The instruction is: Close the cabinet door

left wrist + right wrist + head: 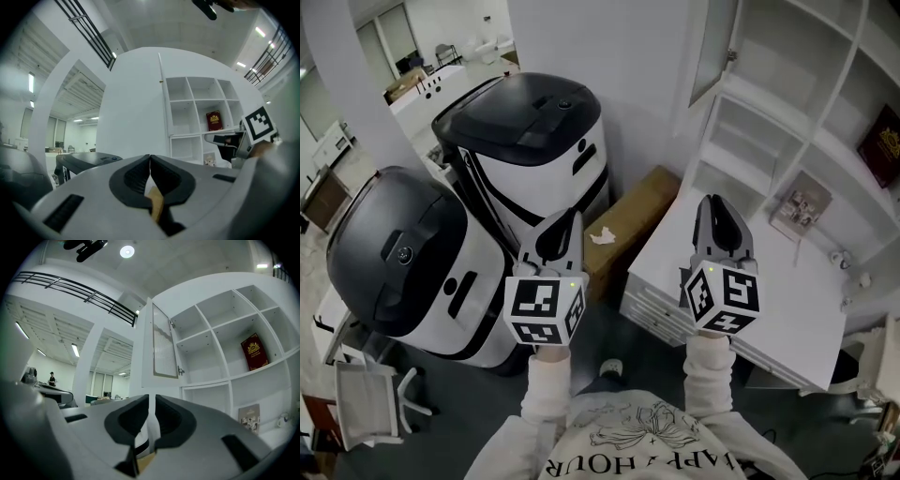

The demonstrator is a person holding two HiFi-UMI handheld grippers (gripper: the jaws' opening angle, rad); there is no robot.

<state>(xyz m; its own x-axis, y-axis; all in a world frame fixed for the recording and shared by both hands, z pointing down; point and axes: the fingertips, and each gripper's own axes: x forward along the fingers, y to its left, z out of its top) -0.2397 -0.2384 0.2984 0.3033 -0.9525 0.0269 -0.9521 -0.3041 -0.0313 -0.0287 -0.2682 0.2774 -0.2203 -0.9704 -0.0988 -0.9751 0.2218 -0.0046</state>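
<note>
white cabinet door (164, 341) ajar, well beyond right gripper's (151, 398) fingers (130, 419)

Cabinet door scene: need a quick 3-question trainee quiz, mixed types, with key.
1. True or false: the white cabinet door with the ribbed glass panel is already shut against its frame.
2. Pick one. The left claw holds: A) a door knob, B) a cloth, C) nothing.
3. Short answer: what colour is the book standing in the white open shelf unit?

Key
1. False. The door stands swung out from the frame.
2. C. Its jaws are together with nothing between them.
3. Dark red.
</note>
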